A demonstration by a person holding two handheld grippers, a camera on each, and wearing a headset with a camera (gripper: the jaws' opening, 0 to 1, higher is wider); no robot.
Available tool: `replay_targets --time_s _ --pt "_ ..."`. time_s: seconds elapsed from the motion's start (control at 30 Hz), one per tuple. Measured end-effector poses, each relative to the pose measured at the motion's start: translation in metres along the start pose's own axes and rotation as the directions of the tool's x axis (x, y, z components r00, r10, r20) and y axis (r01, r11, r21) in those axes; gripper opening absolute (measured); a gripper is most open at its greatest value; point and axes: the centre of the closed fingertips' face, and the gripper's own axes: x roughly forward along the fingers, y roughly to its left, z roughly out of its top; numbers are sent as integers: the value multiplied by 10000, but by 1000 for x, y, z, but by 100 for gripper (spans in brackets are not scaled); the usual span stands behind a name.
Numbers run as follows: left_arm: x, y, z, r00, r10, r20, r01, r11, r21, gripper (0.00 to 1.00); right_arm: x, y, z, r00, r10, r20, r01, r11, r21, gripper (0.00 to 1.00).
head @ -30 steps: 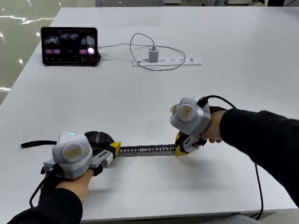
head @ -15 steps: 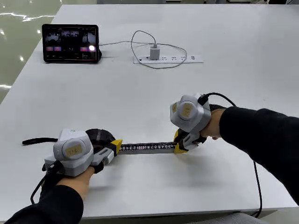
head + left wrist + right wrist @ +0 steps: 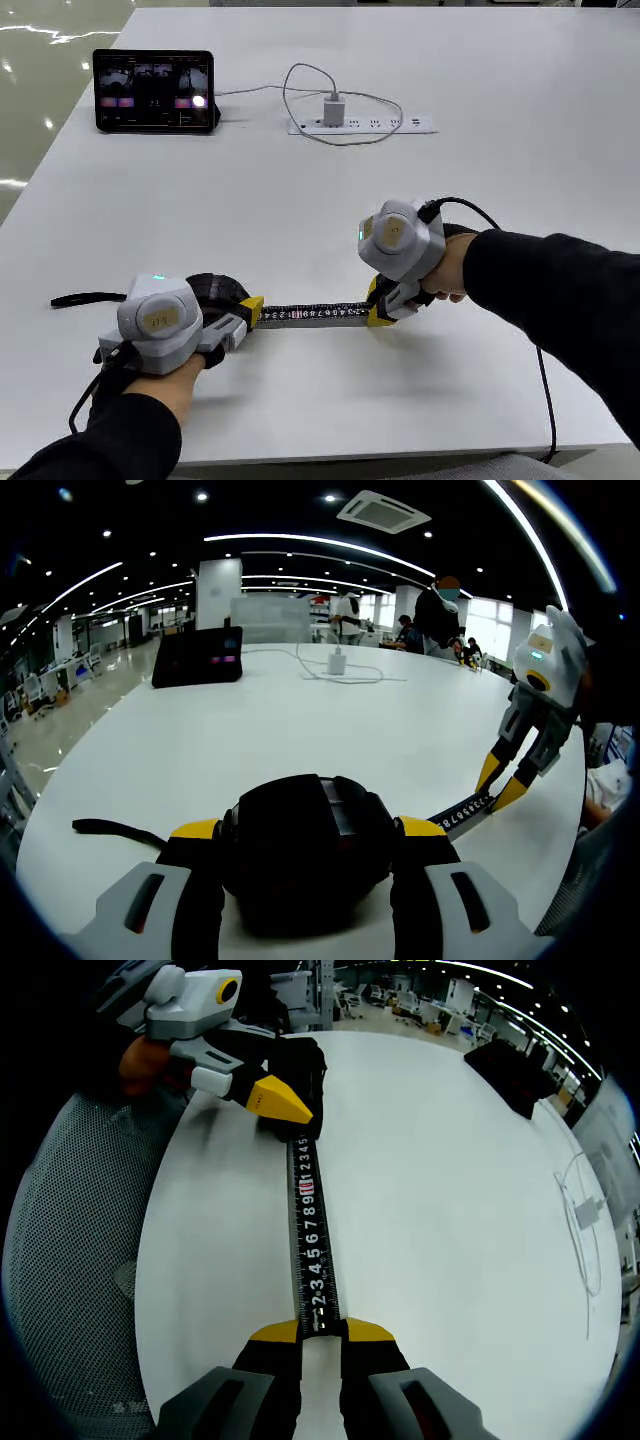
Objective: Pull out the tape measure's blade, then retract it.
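Blade (image 3: 312, 315) out, long axis L–R | L tongs (image 3: 242, 318) clamp case (image 3: 305, 850) | R tongs (image 3: 322, 1332) pinch blade tip

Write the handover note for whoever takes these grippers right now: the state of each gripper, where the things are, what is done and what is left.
Left gripper: shut on the tape measure case, which sits on the white table.
Right gripper: shut on the end of the blade.
The blade lies flat along the table, stretched straight between the two grippers, with a short length out.
Done: blade pulled partly out.
Left: pull further if more length is wanted, then guide the blade back into the case and release.
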Motion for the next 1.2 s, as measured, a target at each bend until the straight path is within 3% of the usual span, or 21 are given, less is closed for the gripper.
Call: replay_targets --time_s 1.2 --pt "0 0 0 10000 -15 11 15 10000 -28 64 5 0 9 9999 -59 -82 59 9999 97 10"
